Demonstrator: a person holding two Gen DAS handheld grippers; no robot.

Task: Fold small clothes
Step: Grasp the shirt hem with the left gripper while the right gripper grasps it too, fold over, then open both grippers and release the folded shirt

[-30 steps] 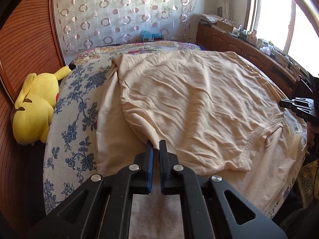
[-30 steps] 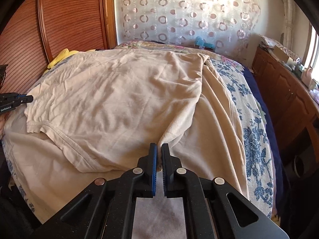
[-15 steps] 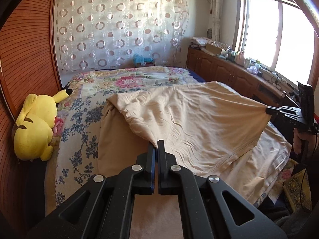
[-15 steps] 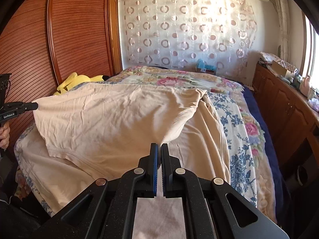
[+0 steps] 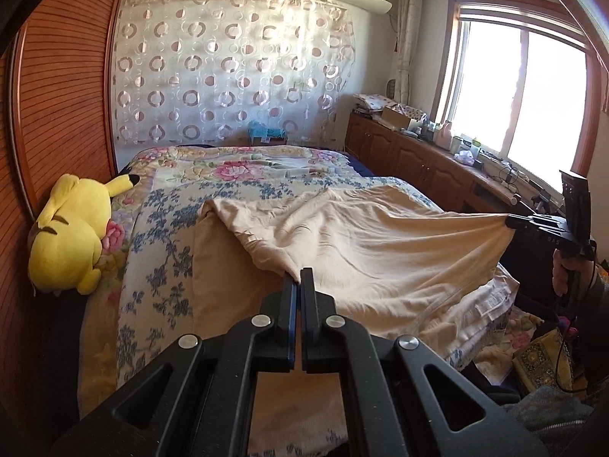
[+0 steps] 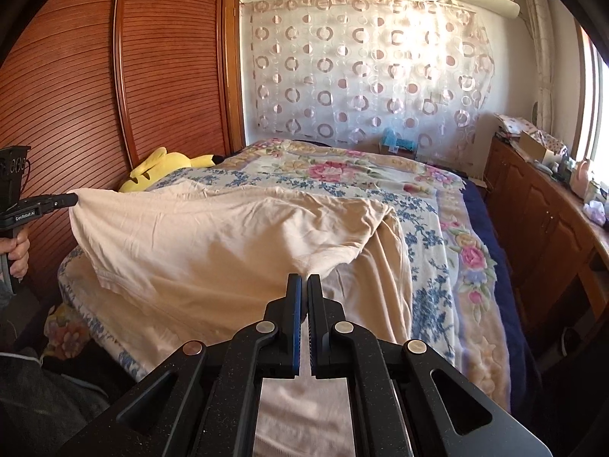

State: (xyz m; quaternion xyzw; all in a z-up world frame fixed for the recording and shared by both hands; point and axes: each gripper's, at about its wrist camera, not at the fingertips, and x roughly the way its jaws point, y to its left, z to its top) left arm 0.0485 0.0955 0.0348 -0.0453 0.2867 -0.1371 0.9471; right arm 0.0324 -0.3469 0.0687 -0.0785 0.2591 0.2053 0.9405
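Note:
A beige garment [image 5: 373,243] lies on the bed, its near part lifted and stretched between both grippers. My left gripper [image 5: 298,276] is shut on one edge of the garment; it also shows at the left of the right wrist view [image 6: 72,200]. My right gripper [image 6: 304,280] is shut on the other edge of the garment [image 6: 228,243]; it also shows at the right of the left wrist view [image 5: 510,222]. The cloth's far part is doubled over on itself and rests on a lower beige layer.
The bed has a floral blanket [image 5: 243,175]. A yellow plush toy [image 5: 72,236] lies by the wooden wardrobe [image 6: 114,76]. Wooden cabinets [image 5: 418,160] with clutter run under the window. A patterned curtain [image 6: 365,68] hangs at the back.
Both grippers have risen and pulled back toward the near end of the bed, lifting the held edge and drawing the garment back off the far part of the blanket.

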